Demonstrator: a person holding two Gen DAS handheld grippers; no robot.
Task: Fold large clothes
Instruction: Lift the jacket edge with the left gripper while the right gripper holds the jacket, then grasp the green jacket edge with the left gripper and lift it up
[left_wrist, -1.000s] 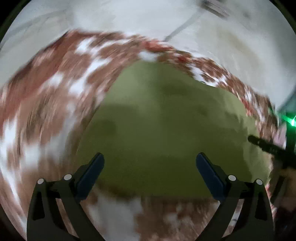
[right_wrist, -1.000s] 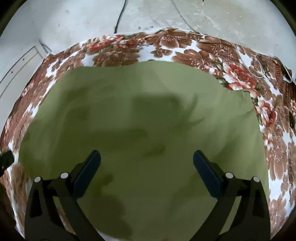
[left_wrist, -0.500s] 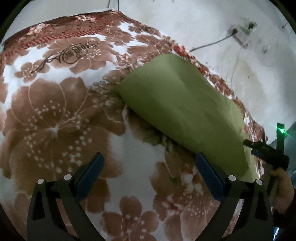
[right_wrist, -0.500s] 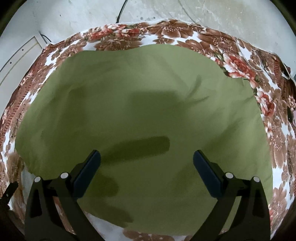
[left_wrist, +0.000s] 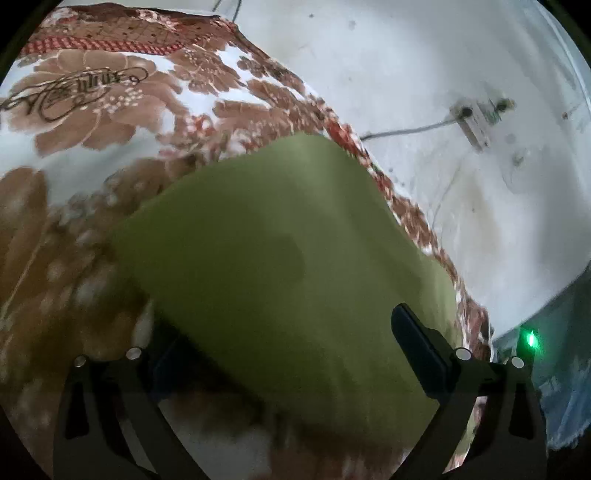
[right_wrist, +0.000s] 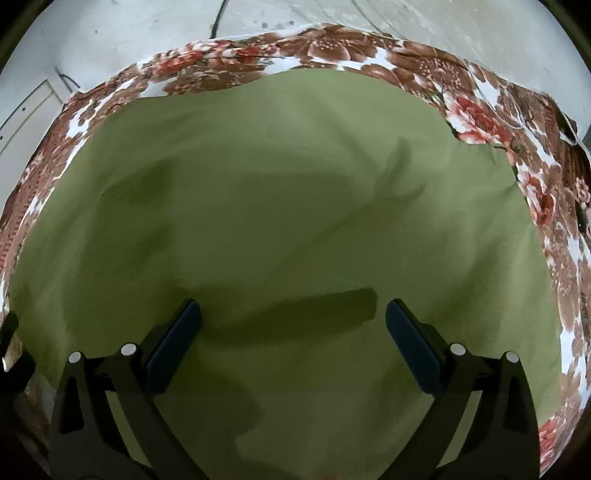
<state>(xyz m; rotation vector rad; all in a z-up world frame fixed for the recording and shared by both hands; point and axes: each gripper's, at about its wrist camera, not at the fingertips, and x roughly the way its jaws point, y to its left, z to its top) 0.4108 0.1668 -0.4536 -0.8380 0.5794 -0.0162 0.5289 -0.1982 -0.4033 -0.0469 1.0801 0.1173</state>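
Note:
A large olive-green garment (right_wrist: 295, 221) lies spread flat on a brown floral blanket (right_wrist: 480, 114). My right gripper (right_wrist: 293, 328) is open and empty, hovering low over the near part of the garment. In the left wrist view the garment (left_wrist: 288, 258) lies ahead, with its left edge running over the blanket (left_wrist: 81, 110). My left gripper (left_wrist: 284, 354) is open and empty, straddling the garment's near left edge. Its left finger (left_wrist: 166, 365) is partly hidden in shadow beside that edge.
A white wall (left_wrist: 424, 74) with a socket and cable (left_wrist: 476, 118) rises behind the bed. A green indicator light (left_wrist: 530, 338) glows at the right of the left wrist view. Pale floor or wall (right_wrist: 129, 33) lies beyond the blanket's far edge.
My left gripper swung back toward the garment and now straddles its left edge. My right gripper moved closer over the garment, which now fills more of its view.

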